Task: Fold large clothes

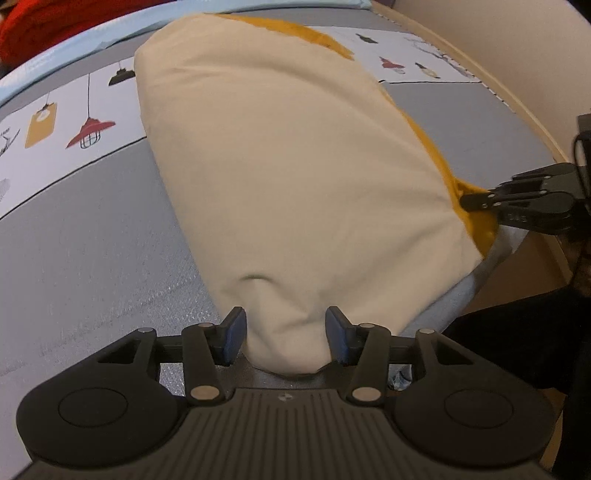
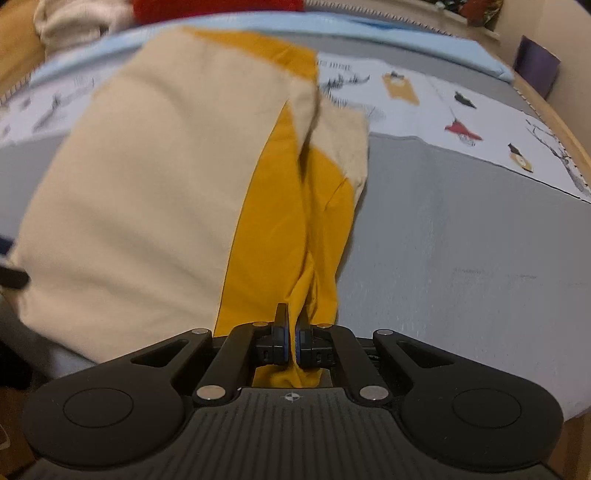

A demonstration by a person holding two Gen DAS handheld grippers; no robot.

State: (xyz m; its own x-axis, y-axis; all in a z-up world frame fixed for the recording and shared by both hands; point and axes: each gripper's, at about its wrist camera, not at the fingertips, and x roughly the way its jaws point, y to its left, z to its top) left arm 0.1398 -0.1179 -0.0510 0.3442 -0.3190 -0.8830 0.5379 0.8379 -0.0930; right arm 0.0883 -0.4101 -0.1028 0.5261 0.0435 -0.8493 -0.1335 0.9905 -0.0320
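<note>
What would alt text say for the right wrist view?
The right tool is shut on the yellow part of a cream and yellow garment lying on a grey bedspread printed with lamps. A red cloth lies at the far end.

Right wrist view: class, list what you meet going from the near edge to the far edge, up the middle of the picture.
right gripper → mustard-yellow fabric pinched in it → cream fabric → pale blue bedding edge → red cloth
</note>
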